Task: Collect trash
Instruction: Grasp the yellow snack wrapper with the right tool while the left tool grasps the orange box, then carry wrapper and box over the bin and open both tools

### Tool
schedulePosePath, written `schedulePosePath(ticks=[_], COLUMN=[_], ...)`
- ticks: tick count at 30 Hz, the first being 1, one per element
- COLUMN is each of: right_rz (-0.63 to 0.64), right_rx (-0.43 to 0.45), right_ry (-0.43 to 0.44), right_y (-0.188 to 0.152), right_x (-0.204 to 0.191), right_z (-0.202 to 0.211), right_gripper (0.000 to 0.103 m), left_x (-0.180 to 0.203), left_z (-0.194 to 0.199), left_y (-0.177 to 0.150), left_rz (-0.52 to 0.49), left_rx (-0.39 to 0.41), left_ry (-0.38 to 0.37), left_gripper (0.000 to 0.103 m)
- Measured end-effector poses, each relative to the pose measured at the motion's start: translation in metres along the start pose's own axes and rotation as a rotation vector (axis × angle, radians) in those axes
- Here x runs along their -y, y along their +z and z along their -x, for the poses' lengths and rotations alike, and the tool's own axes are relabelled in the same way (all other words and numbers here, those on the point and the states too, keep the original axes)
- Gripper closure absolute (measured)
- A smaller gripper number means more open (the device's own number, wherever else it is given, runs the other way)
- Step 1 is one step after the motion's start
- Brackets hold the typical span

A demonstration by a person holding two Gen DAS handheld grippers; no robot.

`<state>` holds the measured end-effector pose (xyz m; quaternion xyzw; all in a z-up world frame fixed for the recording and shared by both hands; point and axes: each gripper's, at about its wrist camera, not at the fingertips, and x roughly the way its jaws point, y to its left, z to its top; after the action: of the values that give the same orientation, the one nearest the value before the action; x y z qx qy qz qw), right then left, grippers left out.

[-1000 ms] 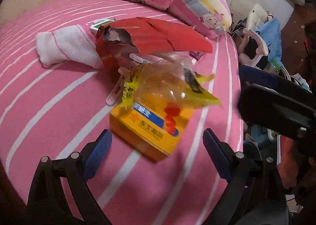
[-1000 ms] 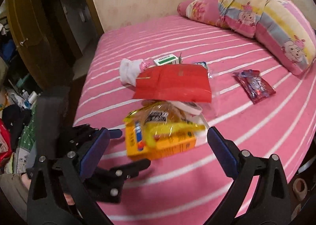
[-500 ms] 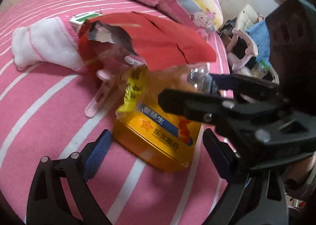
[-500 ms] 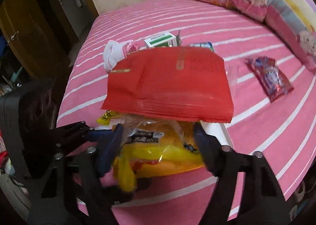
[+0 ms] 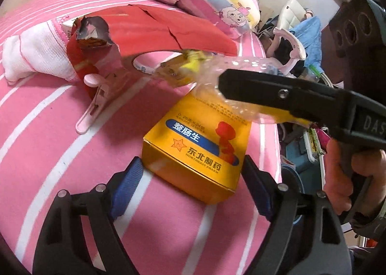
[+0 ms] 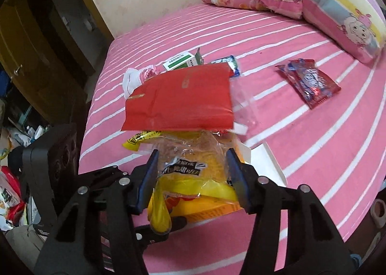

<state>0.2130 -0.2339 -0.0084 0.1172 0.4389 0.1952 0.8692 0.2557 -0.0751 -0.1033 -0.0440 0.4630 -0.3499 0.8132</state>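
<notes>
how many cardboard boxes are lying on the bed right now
2. A yellow medicine box lies between the left gripper's closing jaws; a small green-and-white box sits behind the red bag. Others may be hidden.

We see both views through round fisheye lenses: straight lines bow near the rim, and the corners fall into black. The light is soft indoor light, bright on the pink bed [image 6: 301, 116] and dim toward the wooden wardrobe [image 6: 26, 41] at the left. A glossy red packet [image 5: 154, 31] looks slightly smeared by motion. Soft shadows sit under the yellow box [image 5: 200, 149].
</notes>
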Motion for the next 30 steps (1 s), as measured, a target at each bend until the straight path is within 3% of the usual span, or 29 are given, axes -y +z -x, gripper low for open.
schedulePosePath(ticks=[9,30], right_rz=[-0.043,0.004], right_rx=[0.034,0.153], right_ry=[0.037,0.113], right_y=[-0.015,-0.029], right_x=[-0.003,-0.053], right_z=[0.036,0.13], right_gripper=[0.047,0.047], left_x=[0.017,0.042], left_z=[0.022,0.105], left_y=[-0.016,-0.073], left_rz=[0.027,0.173], left_rx=[0.009,0.154], left_ry=[-0.015,-0.012], left_gripper=[0.027,0.029])
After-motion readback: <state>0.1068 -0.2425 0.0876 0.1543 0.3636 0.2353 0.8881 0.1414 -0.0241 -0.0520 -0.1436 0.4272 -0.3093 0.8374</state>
